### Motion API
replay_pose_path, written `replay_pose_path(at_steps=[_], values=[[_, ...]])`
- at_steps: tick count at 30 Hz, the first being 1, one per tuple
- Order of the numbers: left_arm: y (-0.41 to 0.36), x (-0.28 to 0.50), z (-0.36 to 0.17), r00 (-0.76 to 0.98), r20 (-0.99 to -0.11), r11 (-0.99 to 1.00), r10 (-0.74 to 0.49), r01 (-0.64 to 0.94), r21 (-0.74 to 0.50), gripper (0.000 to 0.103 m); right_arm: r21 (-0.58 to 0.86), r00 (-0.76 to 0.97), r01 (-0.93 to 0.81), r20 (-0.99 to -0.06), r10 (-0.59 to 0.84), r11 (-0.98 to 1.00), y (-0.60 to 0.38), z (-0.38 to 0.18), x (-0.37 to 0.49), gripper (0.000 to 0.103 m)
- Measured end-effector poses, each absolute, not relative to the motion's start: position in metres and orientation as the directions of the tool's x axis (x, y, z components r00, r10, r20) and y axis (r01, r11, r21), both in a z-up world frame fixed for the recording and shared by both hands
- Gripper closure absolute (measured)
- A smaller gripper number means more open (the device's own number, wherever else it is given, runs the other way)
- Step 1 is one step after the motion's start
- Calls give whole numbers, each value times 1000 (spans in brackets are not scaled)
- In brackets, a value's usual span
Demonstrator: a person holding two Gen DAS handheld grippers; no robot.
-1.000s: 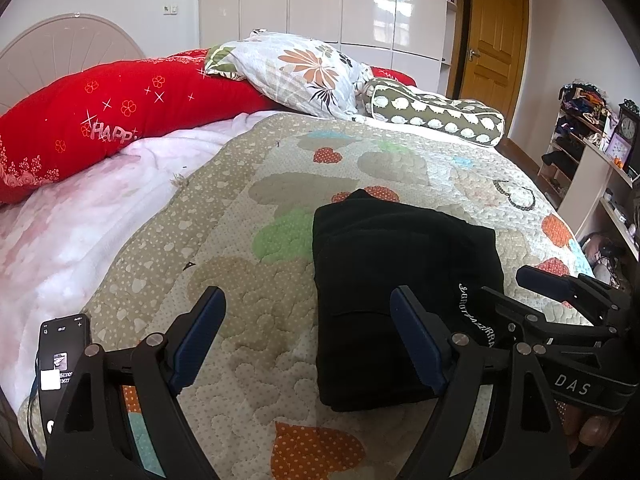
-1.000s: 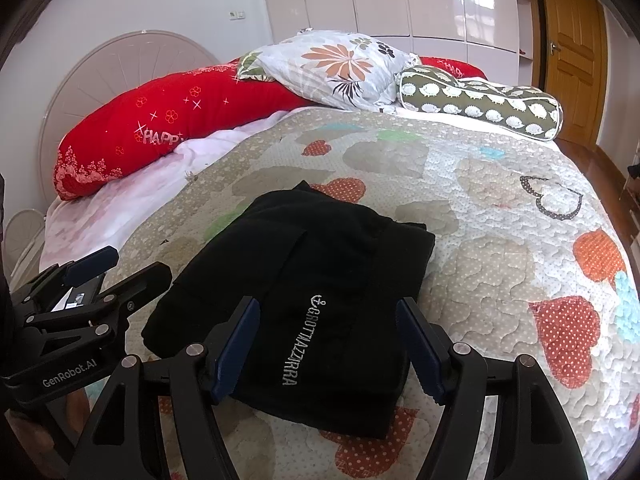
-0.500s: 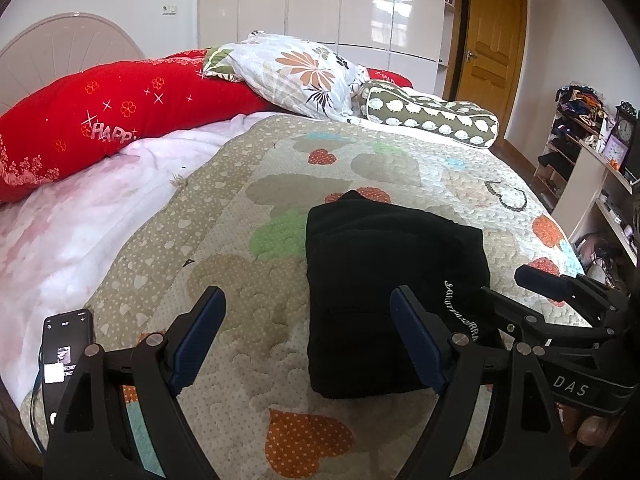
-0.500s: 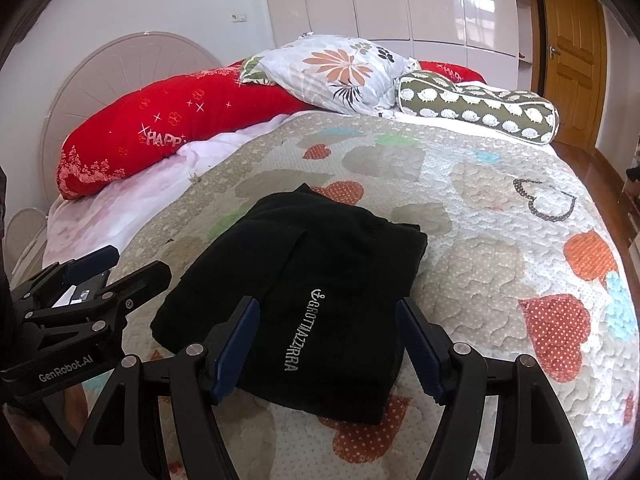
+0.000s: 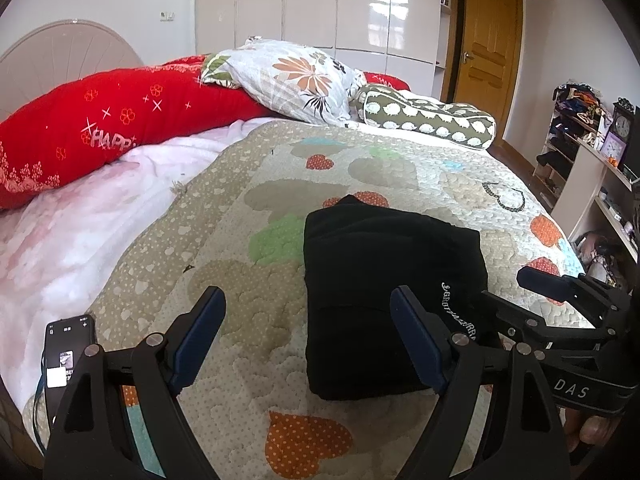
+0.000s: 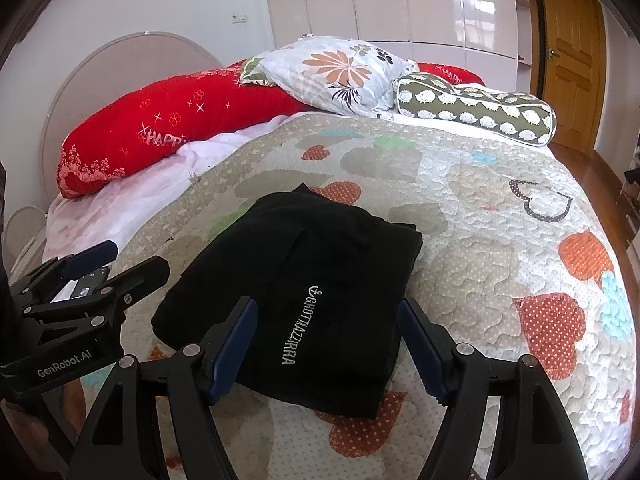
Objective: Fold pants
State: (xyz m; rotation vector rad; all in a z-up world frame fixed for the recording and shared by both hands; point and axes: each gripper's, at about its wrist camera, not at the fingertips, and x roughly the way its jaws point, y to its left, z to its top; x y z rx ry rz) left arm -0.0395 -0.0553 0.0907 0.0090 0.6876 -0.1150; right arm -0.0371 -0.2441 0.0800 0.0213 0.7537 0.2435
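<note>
The black pants lie folded into a flat rectangle on the heart-patterned quilt, with white lettering near their front edge. They also show in the right wrist view. My left gripper is open and empty, held above the quilt at the pants' left front corner. My right gripper is open and empty, held just in front of the pants' near edge. Each gripper shows in the other's view, the right and the left.
A phone lies on the quilt at the near left edge. A red bolster, a floral pillow and a green patterned bolster line the head of the bed. Shelves stand to the right.
Both grippers have drawn back slightly from the folded pants. The pants lie still and both grippers stay open.
</note>
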Motion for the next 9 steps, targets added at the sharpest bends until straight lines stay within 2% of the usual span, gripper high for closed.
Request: replay_pose_path(at_steps=[9], values=[[-57, -34, 88, 769, -630, 993, -106, 116, -25, 18, 118, 698, -203, -679, 228, 972, -247, 75, -34, 28]])
